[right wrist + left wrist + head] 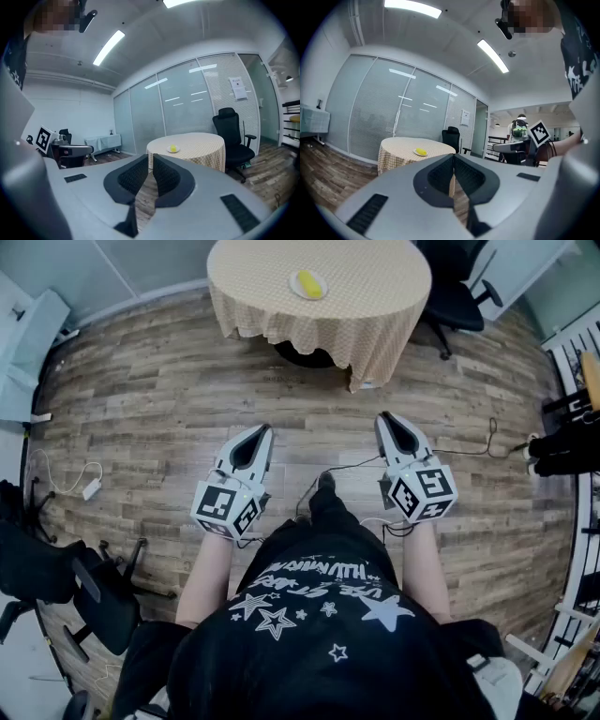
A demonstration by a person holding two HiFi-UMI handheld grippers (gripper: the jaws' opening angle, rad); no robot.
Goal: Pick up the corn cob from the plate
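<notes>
1 yellow corn cob [310, 283] lies on a small white plate [294, 282], and nothing is touching it. The plate sits near the middle of a round desk draped in a beige checked cloth [375, 296]. A black office chair [459, 301] stands just beside the desk's right edge. Between the desk and the person runs a wide stretch of grey-brown wood-plank floor [141, 409], so both tools are well apart from the cob. The left gripper [251, 437] is held out low over the floor, pointing toward the desk. Its 2 jaws are pressed together at the tips with nothing between them. The right gripper [394, 426] is level beside it, aimed the same way. Its jaws are all but together, with only a thin slit between them, and it is empty too.
</notes>
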